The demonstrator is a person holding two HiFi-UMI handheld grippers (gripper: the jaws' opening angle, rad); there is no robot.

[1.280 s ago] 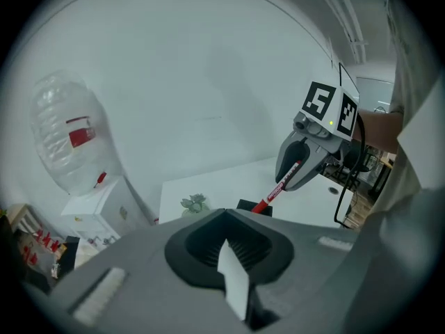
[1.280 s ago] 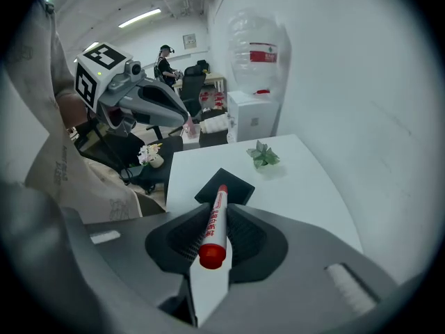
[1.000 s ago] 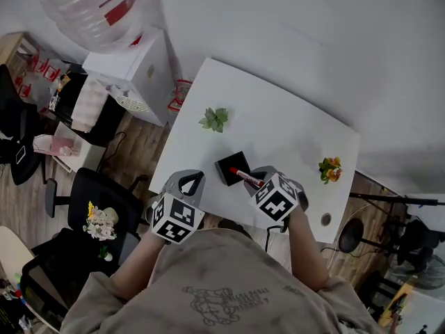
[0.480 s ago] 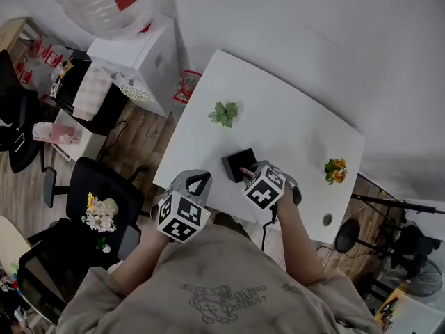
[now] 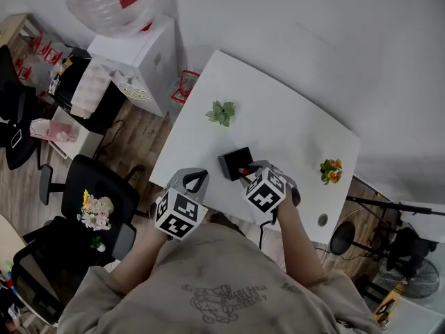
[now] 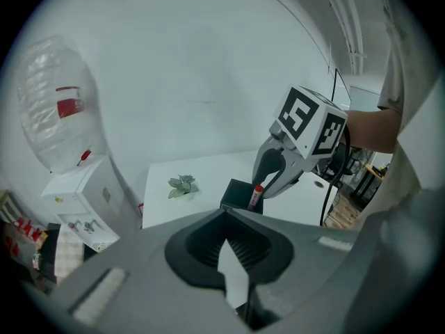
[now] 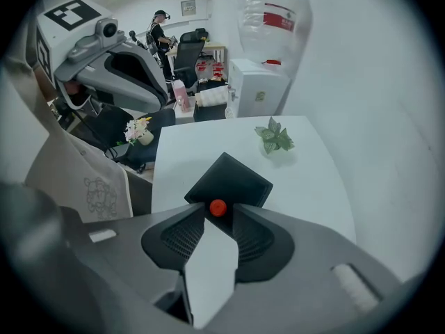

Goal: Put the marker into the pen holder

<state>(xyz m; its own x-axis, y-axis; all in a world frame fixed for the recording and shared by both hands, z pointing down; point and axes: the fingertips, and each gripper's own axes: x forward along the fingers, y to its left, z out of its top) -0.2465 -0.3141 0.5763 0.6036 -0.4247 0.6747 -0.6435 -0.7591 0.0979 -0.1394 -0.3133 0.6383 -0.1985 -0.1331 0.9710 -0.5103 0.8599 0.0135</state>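
Observation:
The black square pen holder (image 5: pixel 233 163) stands on the white table (image 5: pixel 278 117) near its front edge. My right gripper (image 5: pixel 250 175) is right beside it, shut on the marker (image 6: pixel 256 196), which has a red cap and a white body. The marker stands nearly upright with its lower end at the holder's (image 6: pixel 239 194) opening; how deep it reaches is hidden. In the right gripper view the red cap (image 7: pixel 218 207) sits between the jaw tips, over the holder (image 7: pixel 231 179). My left gripper (image 5: pixel 193 183) hangs shut and empty at the table's front edge, left of the holder.
A small green plant (image 5: pixel 221 112) lies behind the holder and orange flowers (image 5: pixel 329 169) sit at the table's right edge. A cable hole (image 5: pixel 322 220) is in the front right corner. A water dispenser (image 5: pixel 139 61) and an office chair (image 5: pixel 97 200) stand to the left.
My right gripper has moved left to the holder, and the marker has turned from slanting to nearly upright over it. The left gripper has barely shifted.

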